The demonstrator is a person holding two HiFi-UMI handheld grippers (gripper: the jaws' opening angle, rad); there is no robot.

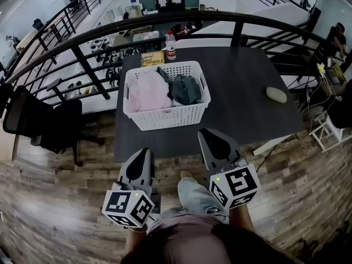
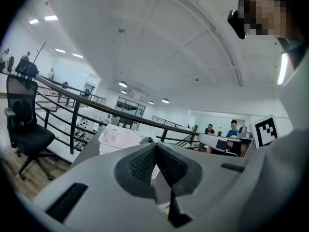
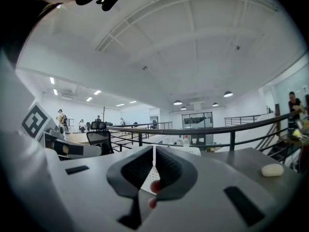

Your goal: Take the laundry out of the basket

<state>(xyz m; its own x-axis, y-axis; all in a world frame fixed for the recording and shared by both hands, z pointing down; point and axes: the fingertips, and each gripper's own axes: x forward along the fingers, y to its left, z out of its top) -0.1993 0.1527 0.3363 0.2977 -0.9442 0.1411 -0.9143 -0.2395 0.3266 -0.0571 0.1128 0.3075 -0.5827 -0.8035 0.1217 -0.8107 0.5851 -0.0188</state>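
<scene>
**While left claw [image 1: 145, 153] and right claw [image 1: 212, 134] are shut, laundry [image 1: 148, 91] lies in basket [image 1: 165, 117]**

Since my jaws meet on nothing, I hold nothing. Both claws hang by the dark table's [image 1: 242, 100] near edge, apart from the basket on it. A railing [image 1: 165, 23] curves behind.

Ceiling lamps [image 3: 227, 94]: glowing white, lighting the hall evenly and brightly.
Railing [image 1: 165, 23]: bowing under wide-angle distortion in the head view.
Corners: darkening to black in both gripper views.
Floor [image 1: 55, 202]: smearing toward the head view's edges.
Surface [image 1: 242, 92]: reading dark, matte.
</scene>
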